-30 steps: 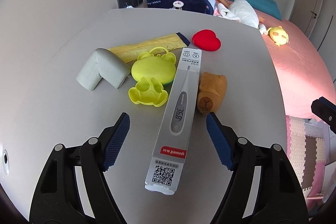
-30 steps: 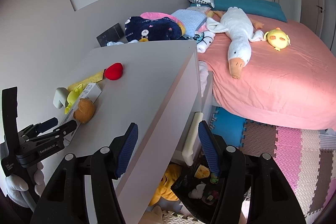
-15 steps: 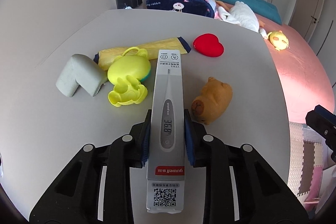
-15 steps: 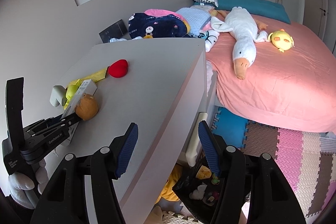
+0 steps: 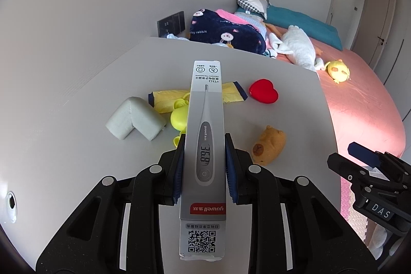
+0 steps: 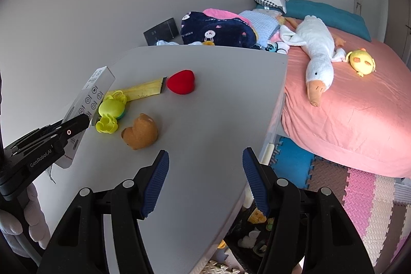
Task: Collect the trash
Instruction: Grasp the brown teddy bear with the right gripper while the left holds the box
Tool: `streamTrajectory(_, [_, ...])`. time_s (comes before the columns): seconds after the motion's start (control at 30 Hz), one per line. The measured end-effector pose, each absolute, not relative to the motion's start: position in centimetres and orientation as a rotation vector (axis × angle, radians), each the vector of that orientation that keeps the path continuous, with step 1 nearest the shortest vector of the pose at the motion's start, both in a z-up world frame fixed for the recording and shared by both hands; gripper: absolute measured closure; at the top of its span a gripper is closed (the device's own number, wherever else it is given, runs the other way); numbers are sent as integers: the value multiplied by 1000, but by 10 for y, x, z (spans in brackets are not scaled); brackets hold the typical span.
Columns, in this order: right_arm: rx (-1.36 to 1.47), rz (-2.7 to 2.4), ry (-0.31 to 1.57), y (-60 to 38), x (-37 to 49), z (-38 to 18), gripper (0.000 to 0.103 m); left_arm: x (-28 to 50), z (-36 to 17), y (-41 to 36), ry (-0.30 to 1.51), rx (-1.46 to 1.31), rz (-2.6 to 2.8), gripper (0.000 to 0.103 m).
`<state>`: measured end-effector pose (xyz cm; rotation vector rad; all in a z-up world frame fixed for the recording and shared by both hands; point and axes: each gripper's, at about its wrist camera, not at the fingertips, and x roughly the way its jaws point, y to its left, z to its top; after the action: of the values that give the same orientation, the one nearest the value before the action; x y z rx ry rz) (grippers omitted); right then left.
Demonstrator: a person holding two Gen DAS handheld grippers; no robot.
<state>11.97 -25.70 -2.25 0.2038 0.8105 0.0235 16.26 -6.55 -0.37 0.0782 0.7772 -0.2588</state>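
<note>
Left gripper [image 5: 204, 167] closed on thermometer box [image 5: 204, 145], both blue pads flat against its long sides near the lower half; box lifted clear of table [image 5: 77, 145], far end tilted up and pointing ahead of the jaws, QR-code end trailing back between the black finger arms. Seen from the right wrist view, same box [image 6: 88, 99] raised at a slant above the table's left part, pinched by left gripper [image 6: 77, 126]. Right gripper [image 6: 205, 179] held low over the table's near edge, jaws wide apart, nothing between them. Count on table, all beyond the left jaws: one grey foam corner piece [image 5: 134, 118] ahead-left; one yellow wrapper [image 5: 231, 91] lying flat, partly hidden behind the box; yellow frog-shaped toy [image 6: 110, 112], two shell halves, just left of the box; one red heart [image 5: 263, 94] ahead-right; one brown bear toy [image 5: 269, 145] just right of the right pad. Beyond the table, on bed [image 6: 359, 107]: one white goose plush [image 6: 318, 55], one small yellow plush [image 6: 362, 64].
</note>
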Motion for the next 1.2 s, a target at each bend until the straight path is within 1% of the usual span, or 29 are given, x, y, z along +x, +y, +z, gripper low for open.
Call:
streamTrajectory(0.17, [189,62,824,-235,133,-25,42,163,-3,-47,779,76,-225,76])
streamTrajectory(0.43, [161,101,874,-201,163,-32,42,169,5,-12,771,-3,-173,76])
streamTrajectory(0.8, [95,90,920,-178,192,-39,43,173,1,3,792,-39,-154,76])
streamTrajectory(0.83, [90,88,922,-177,192,-40,44,173,1,3,791,-37,-154,76])
streamTrajectory(0.87, [88,87,926,-177,193,-41,47,173,1,3,791,-37,-154,76])
streamTrajectory(0.9, [88,87,933,-177,194,-42,54,174,1,3,792,-37,-154,76])
streamTrajectory(0.93, [89,90,936,-177,194,-42,55,174,1,4,793,-38,-153,76])
streamTrajectory(1.2, [81,78,914,-183,193,-34,56,177,-5,-2,806,-24,-170,76])
